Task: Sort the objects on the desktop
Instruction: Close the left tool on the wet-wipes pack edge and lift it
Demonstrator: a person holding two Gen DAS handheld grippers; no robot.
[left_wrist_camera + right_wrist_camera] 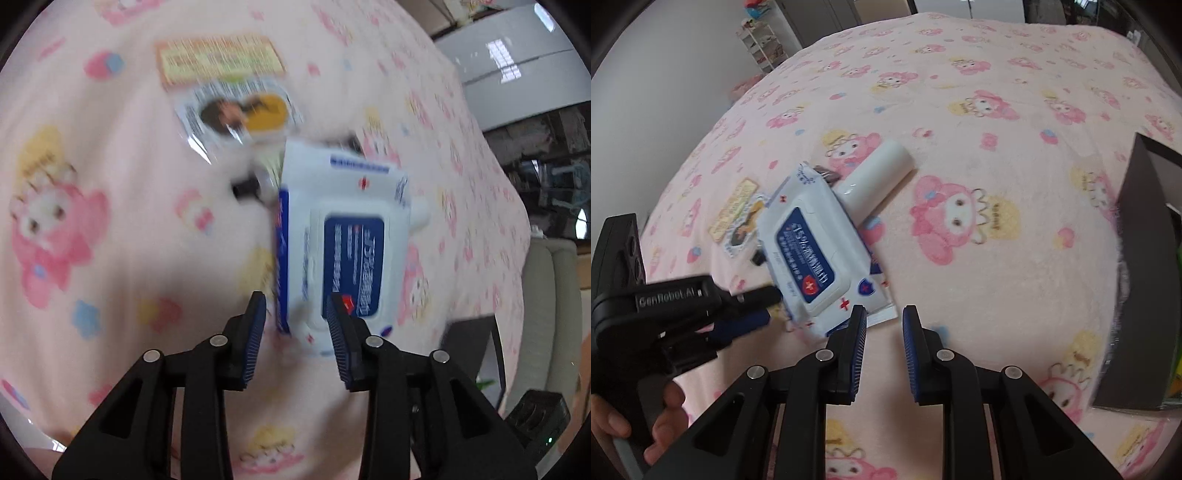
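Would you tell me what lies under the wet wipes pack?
The wet wipes pack partly covers a white cylinder, a small black item and the pink blanket. Anything fully beneath it is hidden.

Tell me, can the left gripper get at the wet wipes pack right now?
Probably yes. The left gripper is open right at the near end of the wet wipes pack, with nothing lying between them.

A pack of wet wipes (816,254) lies on a pink cartoon-print blanket (997,110), overlapping a white tube (875,177). The right gripper (884,317) hangs open just beside the pack. The left gripper (764,306) reaches the pack's left edge. A dark box (1126,277) sits at right.
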